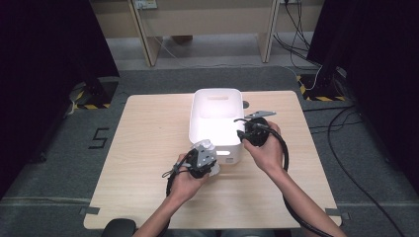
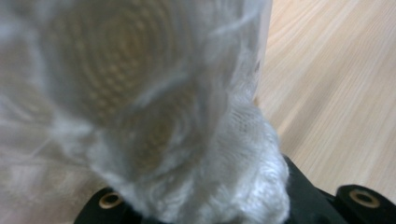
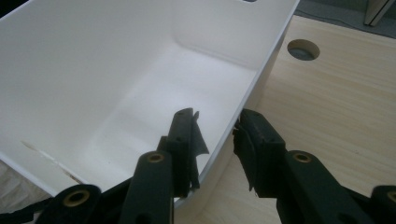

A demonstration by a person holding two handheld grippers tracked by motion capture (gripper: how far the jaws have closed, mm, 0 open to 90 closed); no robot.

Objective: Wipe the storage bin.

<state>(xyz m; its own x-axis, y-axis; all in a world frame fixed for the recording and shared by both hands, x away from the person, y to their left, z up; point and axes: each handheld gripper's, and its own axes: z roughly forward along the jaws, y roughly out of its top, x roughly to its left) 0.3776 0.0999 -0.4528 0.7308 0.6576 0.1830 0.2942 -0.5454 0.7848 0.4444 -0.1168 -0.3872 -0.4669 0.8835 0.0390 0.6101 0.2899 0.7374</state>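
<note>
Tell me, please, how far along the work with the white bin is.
Done: the right gripper has its jaws on either side of the white bin's side wall, seemingly steadying it. In hand: the left gripper is shut on a white mesh-wrapped item beside the bin's near corner. Left: the bin looks empty, so the item probably still has to go in.

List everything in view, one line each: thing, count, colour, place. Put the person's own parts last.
Table: one, light wood, centre of the floor.
Bin: one, white, open-topped, on the table's far middle.
Mesh bag: one, whitish, by the bin's near left corner.
Hole: one, round, in the tabletop beside the bin.
Left gripper: one, black, shut on the mesh bag.
Right gripper: one, black, jaws astride the bin's right wall.
Hands: two, from the near edge.
</note>
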